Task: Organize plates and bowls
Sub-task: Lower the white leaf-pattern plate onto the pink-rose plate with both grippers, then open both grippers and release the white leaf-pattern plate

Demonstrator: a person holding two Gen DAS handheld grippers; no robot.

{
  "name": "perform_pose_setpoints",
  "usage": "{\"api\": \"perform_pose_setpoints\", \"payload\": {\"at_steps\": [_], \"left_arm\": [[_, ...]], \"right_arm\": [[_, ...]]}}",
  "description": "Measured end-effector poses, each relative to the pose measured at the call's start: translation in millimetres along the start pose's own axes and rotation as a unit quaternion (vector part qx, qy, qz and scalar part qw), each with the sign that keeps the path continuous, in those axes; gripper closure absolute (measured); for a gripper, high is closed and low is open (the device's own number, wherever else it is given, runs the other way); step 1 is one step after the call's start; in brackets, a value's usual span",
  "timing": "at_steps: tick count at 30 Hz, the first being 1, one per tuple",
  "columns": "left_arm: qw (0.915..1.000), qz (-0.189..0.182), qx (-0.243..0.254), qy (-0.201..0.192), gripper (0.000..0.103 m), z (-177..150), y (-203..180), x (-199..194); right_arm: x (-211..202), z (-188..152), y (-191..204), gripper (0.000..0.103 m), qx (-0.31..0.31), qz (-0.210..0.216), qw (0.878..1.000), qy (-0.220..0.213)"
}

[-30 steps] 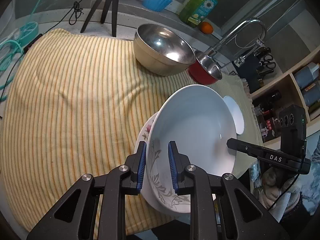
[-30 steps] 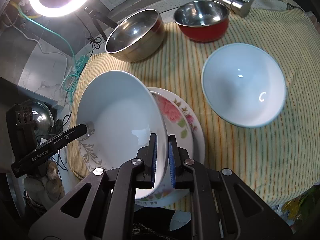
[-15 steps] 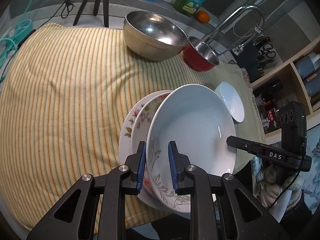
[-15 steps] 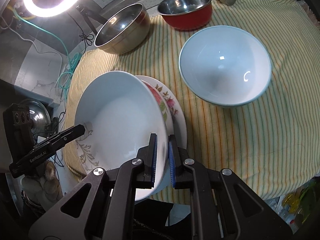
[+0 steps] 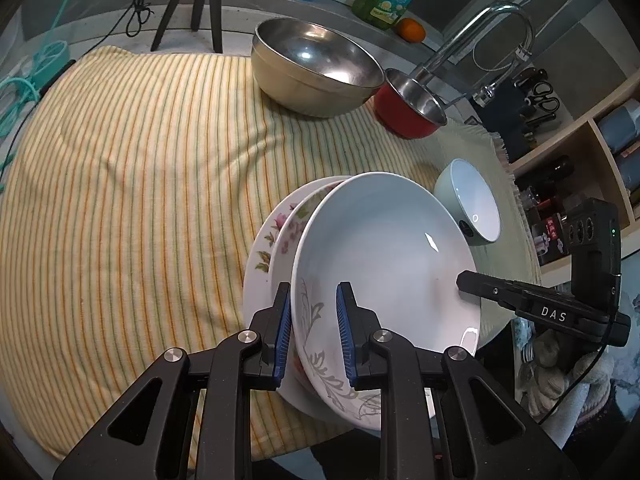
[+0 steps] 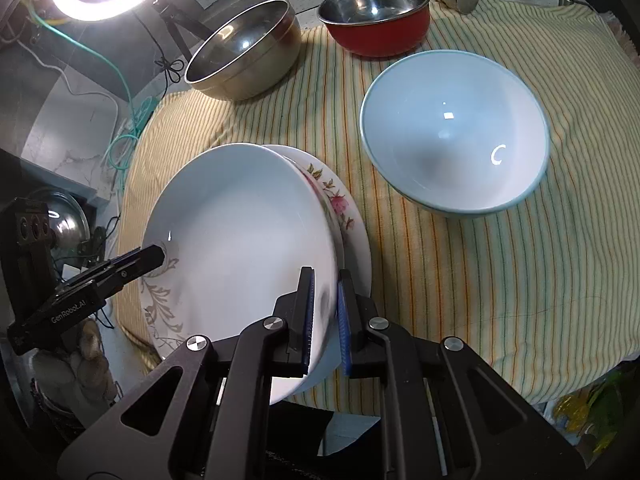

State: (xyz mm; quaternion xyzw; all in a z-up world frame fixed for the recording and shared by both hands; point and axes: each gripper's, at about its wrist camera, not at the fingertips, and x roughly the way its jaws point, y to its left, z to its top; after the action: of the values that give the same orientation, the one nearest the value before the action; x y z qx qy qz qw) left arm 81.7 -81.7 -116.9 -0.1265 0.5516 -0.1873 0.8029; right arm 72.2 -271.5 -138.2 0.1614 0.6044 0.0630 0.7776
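Note:
A white deep plate (image 5: 384,252) with a grey leaf pattern is held tilted over a floral plate (image 5: 272,236) at the near edge of the striped cloth. My left gripper (image 5: 313,296) is shut on its near rim. My right gripper (image 5: 466,282) pinches the opposite rim. In the right wrist view that gripper (image 6: 324,280) is shut on the white plate (image 6: 240,232), the floral plate (image 6: 340,208) shows just behind it, and the left gripper (image 6: 156,258) clamps the far rim. Whether the two plates touch is hidden.
A pale blue bowl (image 6: 452,132) stands on the cloth to the right of the plates. A steel bowl (image 6: 244,52) and a red pot (image 6: 376,12) sit at the back by the tap (image 5: 492,28). A tripod (image 5: 200,4) stands behind the cloth.
The white plate, still held by both grippers, has tipped flatter and sunk closer to the floral plate, which now shows more. Both grips are unchanged.

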Motion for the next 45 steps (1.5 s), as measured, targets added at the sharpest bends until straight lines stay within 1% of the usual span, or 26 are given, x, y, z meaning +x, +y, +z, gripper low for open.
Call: {"api": "perform_pose_setpoints", "payload": {"at_steps": [15,17,21,24,26,28,33,35,37,39,41,45], "left_arm": [[0.9996,0.023,0.017,0.003,0.083,1,-2,6],[0.9994,0.027,0.022,0.002,0.083,2,-4,6],[0.9987,0.039,0.033,-0.003,0.083,3,-7,6],[0.9975,0.055,0.045,-0.003,0.078,4,-9,6],[0.9969,0.058,0.052,-0.001,0.077,4,-9,7],[0.9963,0.063,0.058,0.000,0.077,3,-11,7],[0.9950,0.073,0.068,0.002,0.074,2,-14,7],[0.9942,0.078,0.074,0.002,0.073,2,-15,7],[0.9931,0.082,0.083,0.005,0.067,0,-18,8],[0.9910,0.093,0.096,0.003,0.065,-1,-23,9],[0.9882,0.107,0.110,0.002,0.065,-2,-27,10],[0.9903,0.096,0.100,0.003,0.063,0,-24,9]], "right_arm": [[3,0,15,0.092,-0.055,-0.052,0.997,-0.012],[4,1,16,0.090,-0.058,-0.054,0.997,-0.012],[5,0,20,0.089,-0.071,-0.062,0.995,-0.011],[5,0,22,0.089,-0.076,-0.067,0.995,-0.013],[4,0,22,0.089,-0.076,-0.066,0.995,-0.014],[3,1,22,0.089,-0.072,-0.057,0.996,-0.014],[4,0,24,0.089,-0.075,-0.062,0.995,-0.016],[4,0,23,0.087,-0.073,-0.059,0.995,-0.016],[3,0,22,0.077,-0.070,-0.056,0.996,-0.016],[3,0,22,0.074,-0.070,-0.057,0.996,-0.018],[3,-1,21,0.073,-0.069,-0.055,0.996,-0.017],[1,-1,19,0.073,-0.066,-0.053,0.996,-0.021]]}}
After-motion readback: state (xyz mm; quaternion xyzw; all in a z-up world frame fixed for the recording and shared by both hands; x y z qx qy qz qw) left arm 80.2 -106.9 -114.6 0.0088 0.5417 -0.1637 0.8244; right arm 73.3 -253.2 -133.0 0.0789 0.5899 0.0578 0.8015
